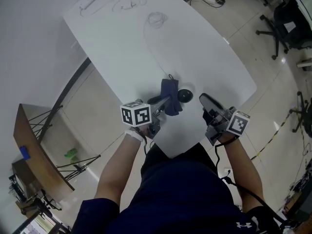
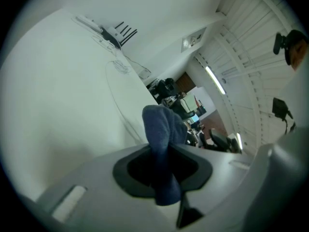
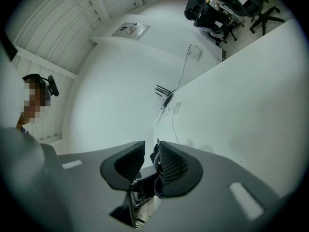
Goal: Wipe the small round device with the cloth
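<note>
Left tool (image 2: 161, 168) clenched on a dark blue fabric cloth (image 2: 161, 124) beside a small round black device (image 1: 185, 95) on a white tabletop (image 1: 195, 48); the released right tool (image 3: 150, 151) should likely steady it.

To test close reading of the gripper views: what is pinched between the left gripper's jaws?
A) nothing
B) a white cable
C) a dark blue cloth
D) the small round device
C: the jaws of the left gripper press on a dark blue cloth that sticks out past them.

cloth (image 1: 169, 97) 1; round device (image 1: 185, 95) 1; hand-held grippers (image 1: 162, 104) (image 1: 206, 101) 2; cable (image 1: 144, 33) perhaps 1
</note>
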`<state>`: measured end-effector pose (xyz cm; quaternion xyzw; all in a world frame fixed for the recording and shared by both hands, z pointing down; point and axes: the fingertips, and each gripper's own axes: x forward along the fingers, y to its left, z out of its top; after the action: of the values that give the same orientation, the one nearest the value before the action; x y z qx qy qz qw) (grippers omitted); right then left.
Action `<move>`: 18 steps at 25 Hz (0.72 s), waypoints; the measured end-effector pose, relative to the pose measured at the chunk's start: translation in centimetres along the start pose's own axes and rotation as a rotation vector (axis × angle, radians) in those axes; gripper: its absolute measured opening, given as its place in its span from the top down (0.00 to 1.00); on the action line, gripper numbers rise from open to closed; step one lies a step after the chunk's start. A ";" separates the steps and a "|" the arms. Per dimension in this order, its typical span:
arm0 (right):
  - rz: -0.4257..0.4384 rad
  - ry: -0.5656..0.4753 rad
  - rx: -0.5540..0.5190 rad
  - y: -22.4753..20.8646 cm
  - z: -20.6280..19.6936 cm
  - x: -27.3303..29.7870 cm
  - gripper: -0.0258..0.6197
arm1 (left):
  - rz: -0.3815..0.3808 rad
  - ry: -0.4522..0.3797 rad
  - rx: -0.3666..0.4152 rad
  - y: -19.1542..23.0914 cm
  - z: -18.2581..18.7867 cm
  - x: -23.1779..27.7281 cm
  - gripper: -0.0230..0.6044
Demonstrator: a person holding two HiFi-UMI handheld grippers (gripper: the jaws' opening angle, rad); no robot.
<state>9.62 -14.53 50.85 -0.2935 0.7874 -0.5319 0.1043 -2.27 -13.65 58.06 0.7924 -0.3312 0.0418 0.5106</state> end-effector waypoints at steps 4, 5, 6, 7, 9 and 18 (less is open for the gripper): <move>-0.012 0.006 0.007 -0.5 -0.1 -0.1 0.81 | 0.060 0.025 -0.010 1.6 -0.5 0.4 0.84; -0.018 0.006 0.007 -0.7 -0.2 -0.2 0.81 | 0.086 0.034 -0.011 2.2 -0.7 0.5 0.84; -0.023 0.006 0.008 -0.9 -0.2 -0.3 0.81 | 0.110 0.043 -0.015 2.7 -1.0 0.6 0.84; -0.024 0.003 0.010 -1.0 -0.2 -0.3 0.81 | 0.131 0.051 -0.022 3.2 -1.2 0.7 0.84; -0.023 -0.004 0.011 -0.9 -0.2 -0.3 0.81 | 0.163 0.060 -0.042 3.9 -1.5 0.9 0.84; 0.005 -0.052 0.031 0.1 -0.6 -1.6 0.82 | 0.296 -0.018 -0.117 5.1 -0.7 0.2 0.84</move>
<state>10.59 -13.10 50.78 -0.3036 0.7769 -0.5359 0.1306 -4.84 -14.49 62.46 0.7041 -0.4509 0.0900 0.5412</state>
